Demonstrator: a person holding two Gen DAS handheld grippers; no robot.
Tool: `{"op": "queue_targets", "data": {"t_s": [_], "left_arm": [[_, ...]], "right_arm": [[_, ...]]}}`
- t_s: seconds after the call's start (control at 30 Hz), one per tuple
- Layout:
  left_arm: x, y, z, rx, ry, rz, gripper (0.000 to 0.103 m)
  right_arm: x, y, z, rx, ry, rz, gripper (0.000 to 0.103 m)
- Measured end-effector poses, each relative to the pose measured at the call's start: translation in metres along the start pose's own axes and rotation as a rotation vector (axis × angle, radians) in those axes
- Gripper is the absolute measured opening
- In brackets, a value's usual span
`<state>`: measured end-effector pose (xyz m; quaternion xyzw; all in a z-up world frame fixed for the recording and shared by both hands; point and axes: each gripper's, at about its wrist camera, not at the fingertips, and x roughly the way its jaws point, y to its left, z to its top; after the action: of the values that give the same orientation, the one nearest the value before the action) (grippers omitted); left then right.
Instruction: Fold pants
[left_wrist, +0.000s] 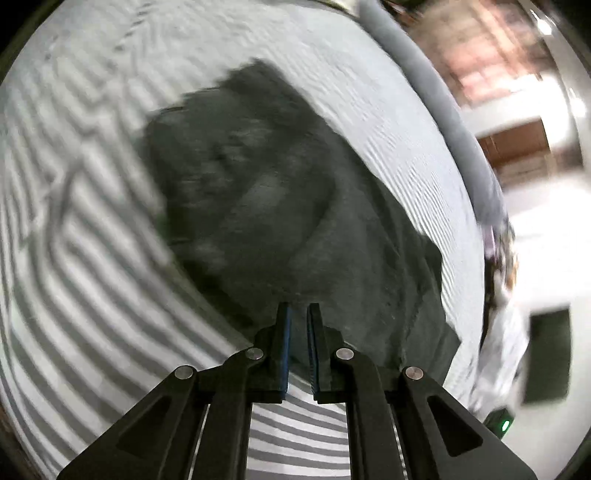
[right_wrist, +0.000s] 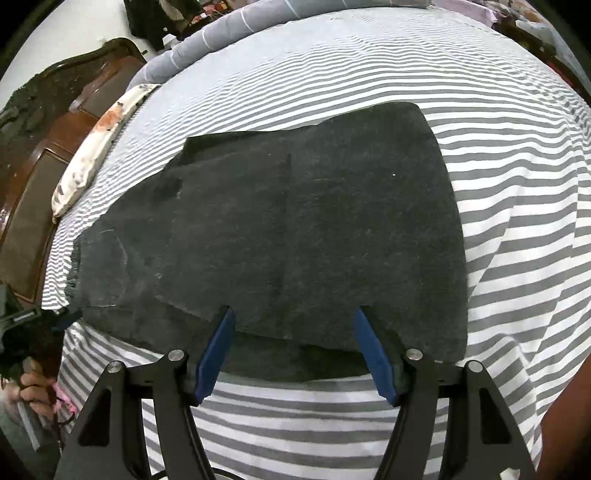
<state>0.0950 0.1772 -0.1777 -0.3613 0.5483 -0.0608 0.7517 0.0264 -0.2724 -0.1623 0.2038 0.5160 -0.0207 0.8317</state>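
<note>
So the dark charcoal fabric pants (right_wrist: 280, 229) lie folded flat mid-bed on the grey-and-white striped bedsheet (right_wrist: 517, 258), with loads of bare sheet to the right and near side. The right gripper (right_wrist: 293, 325) is spread apart over the near hem, gripping nothing. The left gripper (left_wrist: 298, 317) is pretty much pinched together, empty.

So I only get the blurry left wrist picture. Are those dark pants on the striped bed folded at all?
Observer: Yes. In the right wrist view the pants lie flat, folded with a layer edge showing.
Operator: Is the other gripper holding them?
Observer: No, the right gripper stands open over their near edge.
Operator: Anyone visible?
Observer: A hand at the far left, holding the left gripper.
</note>
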Motion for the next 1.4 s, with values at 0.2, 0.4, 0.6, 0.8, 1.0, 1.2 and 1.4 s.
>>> {"op": "queue_targets", "data": {"t_s": [0.2,0.4,0.6,0.8,1.0,1.2,1.4], "left_arm": [[0.000,0.044,0.010,-0.191,-0.017,-0.066,0.010],[0.002,0.058,0.014,-0.255,-0.039,-0.071,0.014],[-0.013,0.067,0.025,-0.268,-0.111,-0.038,0.033],[-0.008,0.080,0.031,-0.315,-0.093,-0.081,0.040],[-0.001,0.091,0.038,-0.352,-0.086,-0.140,0.040],[0.007,0.090,0.056,-0.362,-0.103,-0.197,0.040],[0.011,0.092,0.062,-0.388,-0.123,-0.201,0.034]], "right_arm": [[0.001,0.000,-0.004,0.017,0.011,0.026,0.066],[0.002,0.004,-0.005,0.014,0.015,0.024,0.066],[0.004,0.007,-0.005,0.016,0.024,0.019,0.066],[0.008,0.013,-0.005,0.009,0.038,0.014,0.066],[0.008,0.025,-0.004,-0.021,0.038,0.010,0.066],[0.009,0.037,0.000,-0.047,0.038,0.000,0.066],[0.018,0.056,0.007,-0.092,0.039,-0.015,0.066]]}}
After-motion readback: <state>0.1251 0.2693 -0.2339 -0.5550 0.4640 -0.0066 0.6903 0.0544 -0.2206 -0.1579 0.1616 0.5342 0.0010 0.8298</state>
